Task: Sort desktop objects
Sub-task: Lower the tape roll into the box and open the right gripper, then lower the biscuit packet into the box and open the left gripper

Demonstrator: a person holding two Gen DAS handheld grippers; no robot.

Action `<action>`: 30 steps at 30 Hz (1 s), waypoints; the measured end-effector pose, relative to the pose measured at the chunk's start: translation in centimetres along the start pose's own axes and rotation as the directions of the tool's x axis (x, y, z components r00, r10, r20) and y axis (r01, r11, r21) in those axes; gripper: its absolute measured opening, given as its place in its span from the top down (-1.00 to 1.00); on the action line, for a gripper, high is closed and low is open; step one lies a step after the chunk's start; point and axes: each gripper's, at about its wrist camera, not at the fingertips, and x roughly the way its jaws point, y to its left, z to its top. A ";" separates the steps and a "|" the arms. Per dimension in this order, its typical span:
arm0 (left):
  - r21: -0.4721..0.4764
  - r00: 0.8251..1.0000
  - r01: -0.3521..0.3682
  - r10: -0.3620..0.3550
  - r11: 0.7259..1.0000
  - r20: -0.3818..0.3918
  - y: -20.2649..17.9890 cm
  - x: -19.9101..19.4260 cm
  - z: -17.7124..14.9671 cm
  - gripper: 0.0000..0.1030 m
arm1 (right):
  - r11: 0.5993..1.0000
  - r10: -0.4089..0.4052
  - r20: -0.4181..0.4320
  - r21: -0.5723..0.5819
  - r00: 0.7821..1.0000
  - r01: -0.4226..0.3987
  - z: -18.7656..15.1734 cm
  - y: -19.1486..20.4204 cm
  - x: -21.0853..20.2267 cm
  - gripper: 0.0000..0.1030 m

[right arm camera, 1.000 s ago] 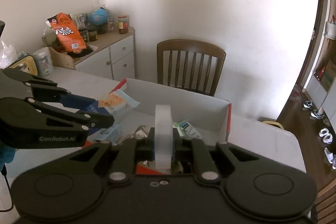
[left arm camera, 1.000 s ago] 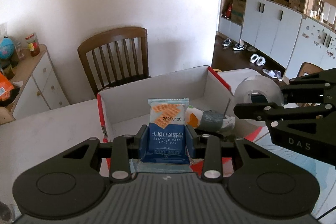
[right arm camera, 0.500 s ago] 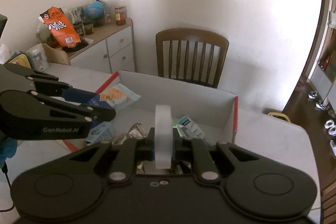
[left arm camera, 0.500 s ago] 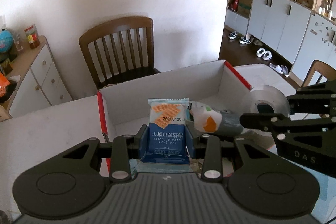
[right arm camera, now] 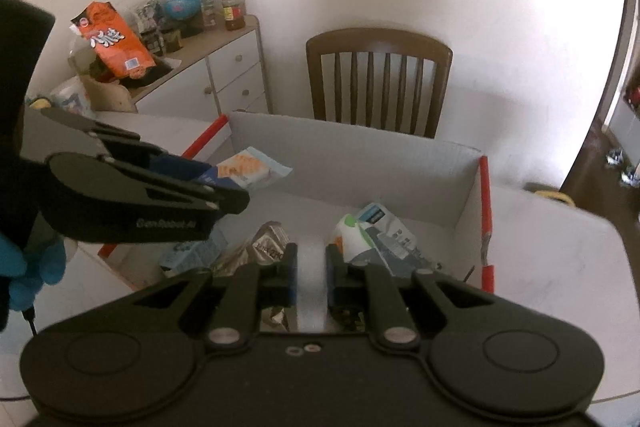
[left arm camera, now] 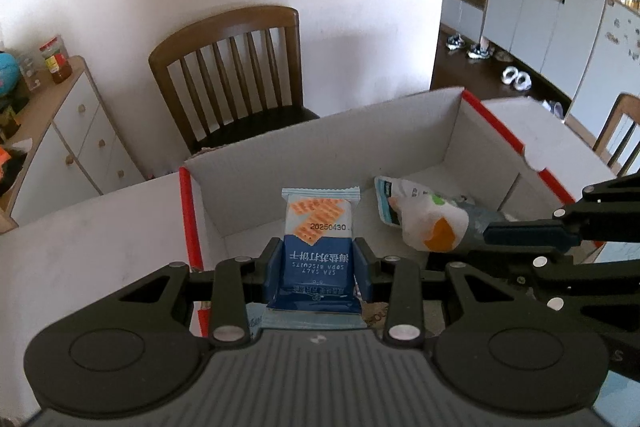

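- The left gripper is closed on a blue biscuit packet, held upright by its lower half, above the near left part of the white box; I think this height is so the packet can fall inside
- The right gripper is closed on a roll of clear tape, gripped on its flat sides and standing on edge, low over the near middle of the box; in my judgement it is close to release
- The box stands on the white table and its top is open
- Inside lie a white and grey pouch, a silver wrapper and a light blue packet, loose on the bottom
- A wooden chair stands behind the box
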 end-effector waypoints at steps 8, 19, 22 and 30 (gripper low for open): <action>-0.007 0.998 0.008 -0.008 1.000 -0.069 0.2 2.5 0.1 0.30 | 1.000 0.008 -0.032 0.005 0.999 -0.008 -0.3 -0.1 1.3 0.80; -0.011 0.986 0.025 -0.026 1.000 -0.164 0.7 5.1 -0.5 0.28 | 0.999 0.013 -0.070 0.038 0.997 -0.010 -1.1 -1.0 2.4 0.76; -0.007 0.984 0.026 -0.026 1.000 -0.174 0.5 5.4 -0.5 0.29 | 0.999 0.012 -0.072 0.042 0.997 -0.008 -1.3 -1.1 2.4 0.74; -0.003 0.984 0.030 -0.030 1.000 -0.178 0.4 5.7 -0.3 0.26 | 0.999 0.010 -0.080 0.045 0.997 -0.006 -1.7 -1.3 2.5 0.67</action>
